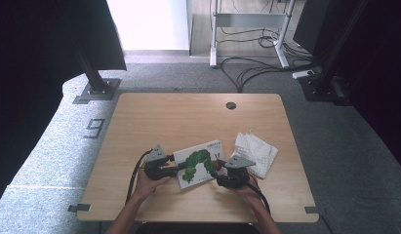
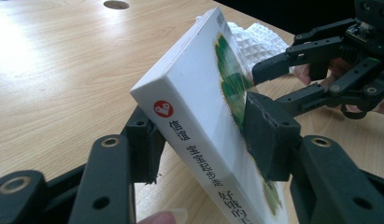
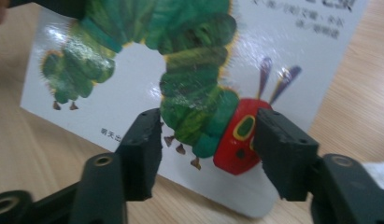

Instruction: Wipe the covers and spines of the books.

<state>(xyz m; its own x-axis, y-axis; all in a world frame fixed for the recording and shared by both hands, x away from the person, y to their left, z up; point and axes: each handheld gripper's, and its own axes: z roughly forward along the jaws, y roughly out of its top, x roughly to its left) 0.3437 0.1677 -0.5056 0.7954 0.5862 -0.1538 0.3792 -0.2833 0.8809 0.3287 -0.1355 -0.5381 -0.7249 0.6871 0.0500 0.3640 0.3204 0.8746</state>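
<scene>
White picture book [image 1: 200, 164] with a green caterpillar on the cover, near the middle of the bench [image 1: 154, 117], towards the near edge. Tilted, spine edge raised, as seen in the left gripper view. Clamped at its left end by the left tool [image 2: 203, 142], one pad under the back cover, the other pressed on the front cover. Faced at its right end by the right tool [image 3: 206, 140], jaws standing apart in front of the caterpillar's red head, nothing pinched between the pads. Just right of the book, on the bench, a white waffle-weave cloth [image 1: 254, 152]. Farther off, a round cable hole [image 1: 230, 105] near the far edge.
</scene>
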